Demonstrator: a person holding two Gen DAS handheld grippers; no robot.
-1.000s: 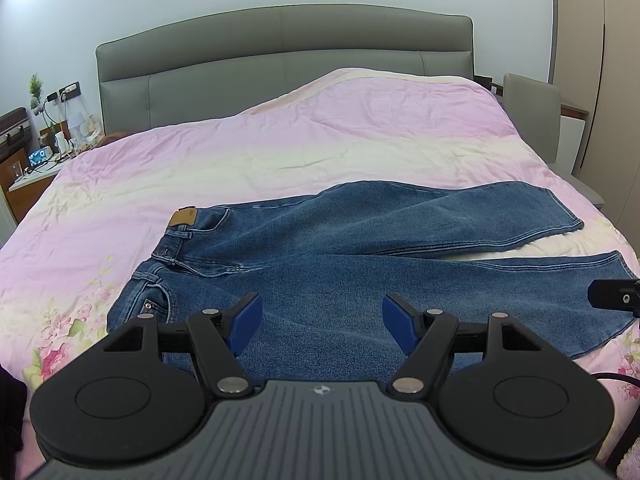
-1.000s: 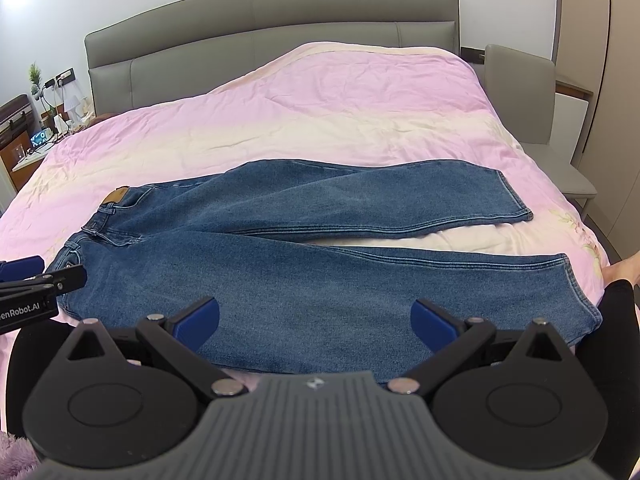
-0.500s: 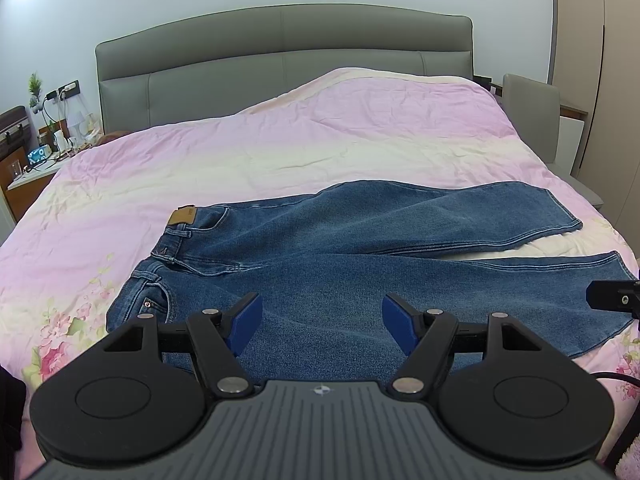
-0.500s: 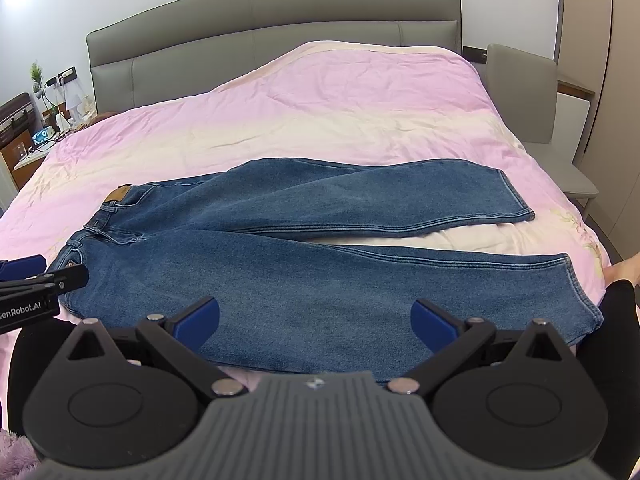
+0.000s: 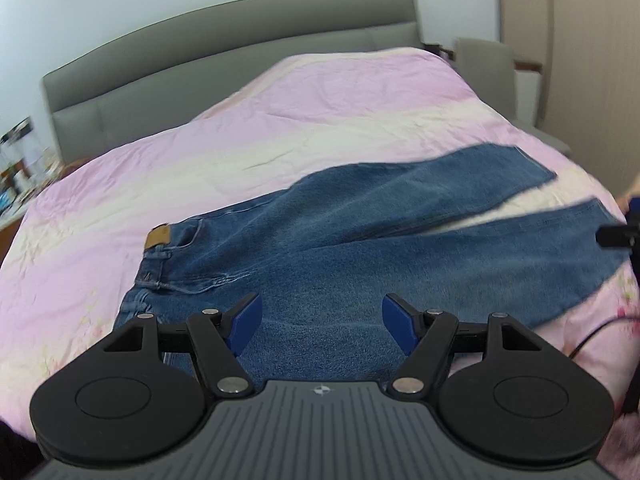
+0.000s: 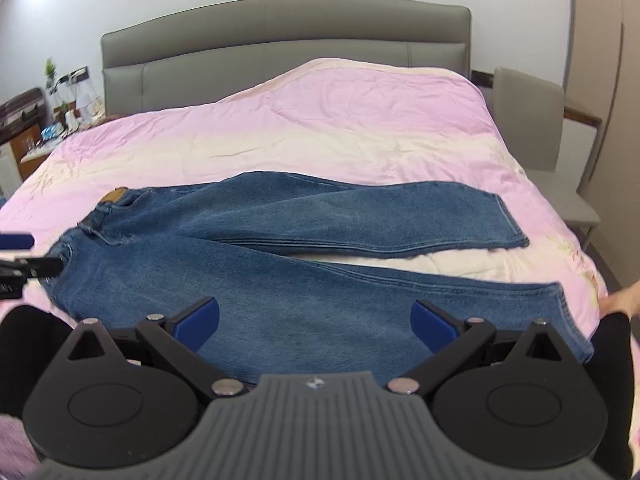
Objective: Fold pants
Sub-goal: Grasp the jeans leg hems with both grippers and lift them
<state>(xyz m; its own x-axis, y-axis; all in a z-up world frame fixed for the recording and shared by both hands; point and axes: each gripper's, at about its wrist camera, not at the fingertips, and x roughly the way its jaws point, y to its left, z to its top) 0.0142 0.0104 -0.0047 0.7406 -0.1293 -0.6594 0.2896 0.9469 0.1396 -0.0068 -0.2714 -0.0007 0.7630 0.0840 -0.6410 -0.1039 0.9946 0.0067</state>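
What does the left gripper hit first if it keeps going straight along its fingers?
Most likely the jeans: the open left gripper points down at the upper thigh of the near leg, just right of the waistband, with nothing between its fingers. How far off the denim is cannot be judged.

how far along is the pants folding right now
Barely started. Done: the jeans lie spread flat on the pink bedcover, waistband to the left, both legs stretched right and apart, with no fold made. In hand: nothing; the left gripper and right gripper are both open above the near leg, gripping no cloth. Left: laying one leg over the other, then folding the length.
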